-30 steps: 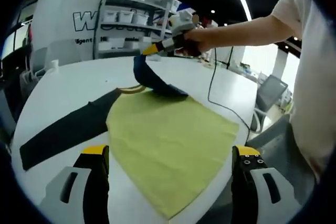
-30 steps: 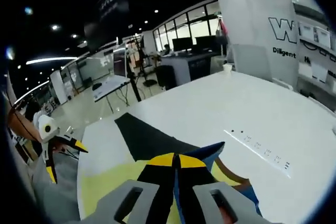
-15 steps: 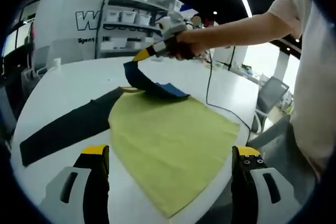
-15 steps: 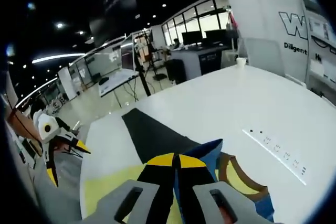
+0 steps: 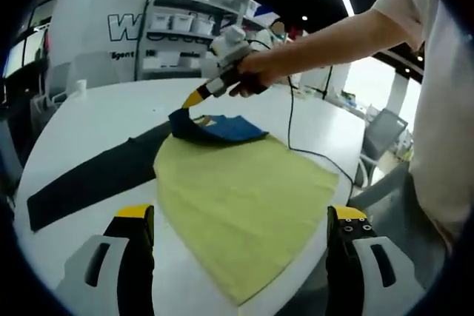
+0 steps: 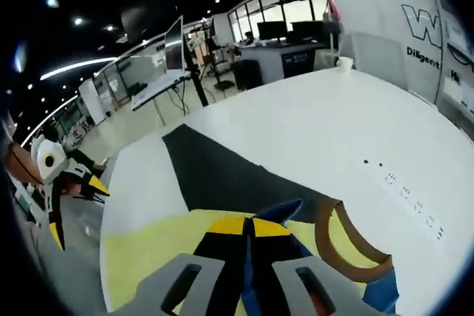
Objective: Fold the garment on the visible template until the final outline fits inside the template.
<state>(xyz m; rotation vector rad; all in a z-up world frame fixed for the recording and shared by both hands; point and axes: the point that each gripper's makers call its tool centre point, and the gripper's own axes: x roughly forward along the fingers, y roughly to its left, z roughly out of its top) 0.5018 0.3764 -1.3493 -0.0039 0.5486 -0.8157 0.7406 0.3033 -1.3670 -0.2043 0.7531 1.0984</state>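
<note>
A yellow-green garment (image 5: 237, 190) lies flat on the white table, partly over a black template sheet (image 5: 89, 179) that sticks out to its left. At the garment's far end my right gripper (image 5: 189, 101) is shut on the blue sleeve (image 5: 222, 129), holding its edge low over the cloth. In the right gripper view my right gripper (image 6: 249, 226) pinches that blue sleeve (image 6: 285, 212) beside the brown collar (image 6: 326, 231), with the template (image 6: 215, 175) beyond. My left gripper (image 5: 241, 216) hovers open at the near edge, holding nothing, and appears as the left gripper (image 6: 89, 186) off the table's side.
A person's arm (image 5: 333, 38) reaches in from the right. A black cable (image 5: 296, 131) crosses the table (image 5: 96, 116) right of the garment. Shelves with bins (image 5: 178, 35) stand behind. A paper cup (image 6: 342, 63) sits at the far table edge. A chair (image 5: 378, 135) stands at the right.
My right gripper has carried the blue sleeve down and to the left, so it now lies lower over the garment's far end. The left gripper has stayed put.
</note>
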